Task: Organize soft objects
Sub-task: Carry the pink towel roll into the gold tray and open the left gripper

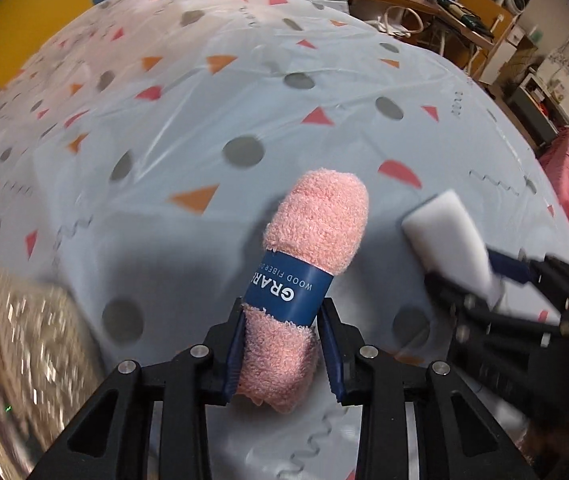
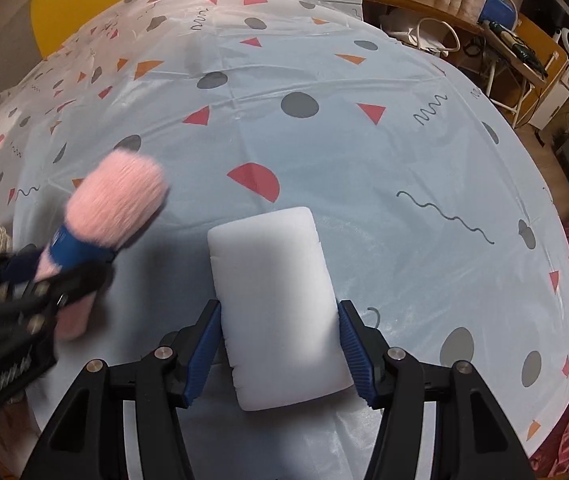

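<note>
Left wrist view: the left gripper [image 1: 280,344] is being seen at the lower centre of the frame, its blue pads pressed tight against both sides of a rolled pink towel [image 1: 308,252]. The towel is being held clear above the cloth, its free end pointing toward the middle of the frame. A blue paper band [image 1: 284,292] with white lettering is being seen wrapped around the roll just above the pads.

At the right edge of the same view, the right gripper [image 1: 496,280] is being seen holding a white sponge block [image 1: 448,232]; this part is blurred, so the pad contact is probably but not certainly firm there.

Right wrist view: the right gripper [image 2: 280,354] is being seen at the lower centre, jaws about half apart and closed on the two long sides of the white sponge block [image 2: 276,304]. The block is being held upright in the frame, its far end reaching toward the centre.

The left gripper [image 2: 48,280] is being seen at the left edge, motion-blurred, with the pink towel [image 2: 116,204] sticking out toward the upper right.

Below both is a pale blue patterned tablecloth [image 2: 324,140] with grey dots, red and orange shapes. A silver embossed box [image 1: 24,344] is being seen at the lower left of the left wrist view, blurred.
</note>
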{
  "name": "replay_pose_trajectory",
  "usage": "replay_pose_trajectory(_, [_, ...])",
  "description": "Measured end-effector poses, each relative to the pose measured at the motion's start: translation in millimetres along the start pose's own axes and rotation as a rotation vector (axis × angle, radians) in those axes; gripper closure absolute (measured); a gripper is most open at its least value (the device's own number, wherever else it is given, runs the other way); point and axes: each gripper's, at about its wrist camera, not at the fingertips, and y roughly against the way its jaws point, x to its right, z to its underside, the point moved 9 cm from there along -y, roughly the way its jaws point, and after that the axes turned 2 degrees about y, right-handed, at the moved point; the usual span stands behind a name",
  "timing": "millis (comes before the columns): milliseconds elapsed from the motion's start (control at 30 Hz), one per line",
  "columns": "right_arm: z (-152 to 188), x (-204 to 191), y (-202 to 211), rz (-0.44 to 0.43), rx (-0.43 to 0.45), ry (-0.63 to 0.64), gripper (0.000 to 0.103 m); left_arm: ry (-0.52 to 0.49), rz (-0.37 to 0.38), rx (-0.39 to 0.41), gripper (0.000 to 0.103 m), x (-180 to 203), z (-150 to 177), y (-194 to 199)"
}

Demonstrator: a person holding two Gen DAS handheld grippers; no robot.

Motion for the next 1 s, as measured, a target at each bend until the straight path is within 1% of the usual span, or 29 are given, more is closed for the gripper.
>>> replay_pose_trajectory(67, [1, 1, -4, 0.015, -0.003, 0.01, 0.043, 0.011, -0.008, 0.011, 0.069, -4, 13, 4])
replay_pose_trajectory(133, [1, 0, -5, 0.024, 0.0, 0.018, 0.043, -0.003, -0.023, 0.031, 0.07, -2, 22, 8])
replay_pose_trajectory(233, [1, -2, -5, 0.037, 0.01, 0.035, 0.044, 0.008, -0.003, 0.047, 0.07, 1, 26, 15])
replay_pose_trajectory(333, [3, -6, -4, 0.054, 0.023, 0.06, 0.044, 0.018, 0.012, 0.065, 0.07, 0, 22, 26])
replay_pose_trajectory(433, [3, -8, -3, 0.06, 0.035, 0.069, 0.044, 0.03, 0.02, 0.108, 0.07, -5, 8, 46])
replay_pose_trajectory(567, [2, -11, -3, 0.071, 0.05, 0.089, 0.044, 0.091, 0.024, 0.166, 0.07, -26, -10, 73])
replay_pose_trajectory(633, [3, -14, 0, 0.076, 0.057, 0.099, 0.044, 0.12, 0.012, 0.211, 0.07, -40, -17, 91])
replay_pose_trajectory(833, [2, -15, 2, 0.083, 0.064, 0.114, 0.044, 0.211, -0.009, 0.306, 0.07, -82, -21, 130])
replay_pose_trajectory(1000, [1, -13, 0, 0.075, 0.062, 0.106, 0.044, 0.252, -0.025, 0.383, 0.07, -108, -19, 160])
